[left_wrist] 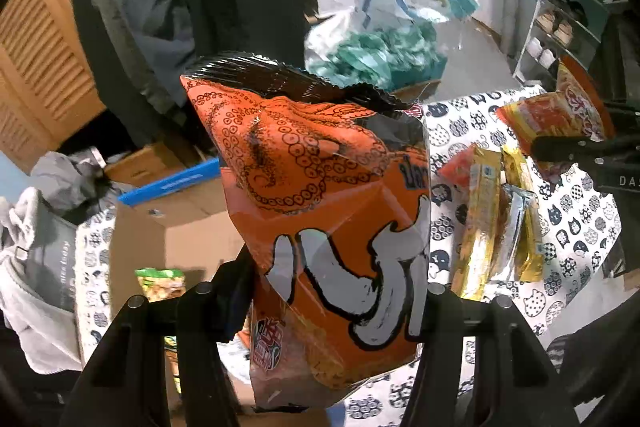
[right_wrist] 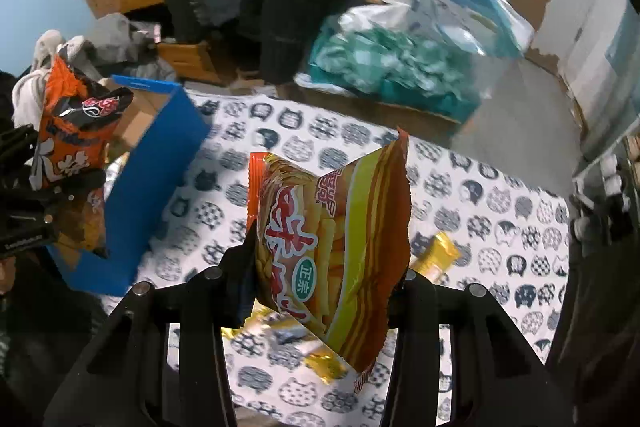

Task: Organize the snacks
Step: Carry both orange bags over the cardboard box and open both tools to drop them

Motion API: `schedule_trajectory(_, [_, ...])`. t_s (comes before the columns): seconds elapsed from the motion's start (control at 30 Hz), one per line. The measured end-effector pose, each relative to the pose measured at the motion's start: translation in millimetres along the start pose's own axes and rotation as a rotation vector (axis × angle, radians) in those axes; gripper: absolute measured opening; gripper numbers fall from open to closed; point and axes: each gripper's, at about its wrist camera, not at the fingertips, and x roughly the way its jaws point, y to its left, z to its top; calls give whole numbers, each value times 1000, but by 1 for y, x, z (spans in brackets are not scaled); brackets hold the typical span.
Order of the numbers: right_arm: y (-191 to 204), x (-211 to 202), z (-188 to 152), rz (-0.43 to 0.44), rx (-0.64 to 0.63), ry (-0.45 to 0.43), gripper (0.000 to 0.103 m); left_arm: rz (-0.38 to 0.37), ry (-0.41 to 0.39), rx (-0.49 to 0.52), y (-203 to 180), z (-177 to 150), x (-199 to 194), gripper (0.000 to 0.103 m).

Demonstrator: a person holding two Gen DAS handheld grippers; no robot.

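Pointing steeply down, left tongs point(left_wrist: 340, 307) clamped on orange octopus-print snack bag point(left_wrist: 332, 187), lifted off cat-print bench point(right_wrist: 460, 195); right tongs point(right_wrist: 324, 279) clamped on orange-yellow chip bag point(right_wrist: 340, 239), gold packets point(left_wrist: 496, 223) at 3 o'clock.

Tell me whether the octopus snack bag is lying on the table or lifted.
Lifted: the octopus snack bag hangs clamped in the left hand-held gripper, clear of the cat-print tablecloth.
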Motion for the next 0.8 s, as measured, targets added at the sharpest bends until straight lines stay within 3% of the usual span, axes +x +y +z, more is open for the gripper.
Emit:
schedule_trajectory(0.33, [60,14,29,59,-74,15,42,5,-21,-57,47,-20,-15,59])
schedule_trajectory(0.53, [102,28,48,93,-127,27,42,81,-37,-85,79,-34,-16,59])
schedule_trajectory(0.8, [153,45,62,122,-195,54,42,101,-2,-170,126,-56,-5,59])
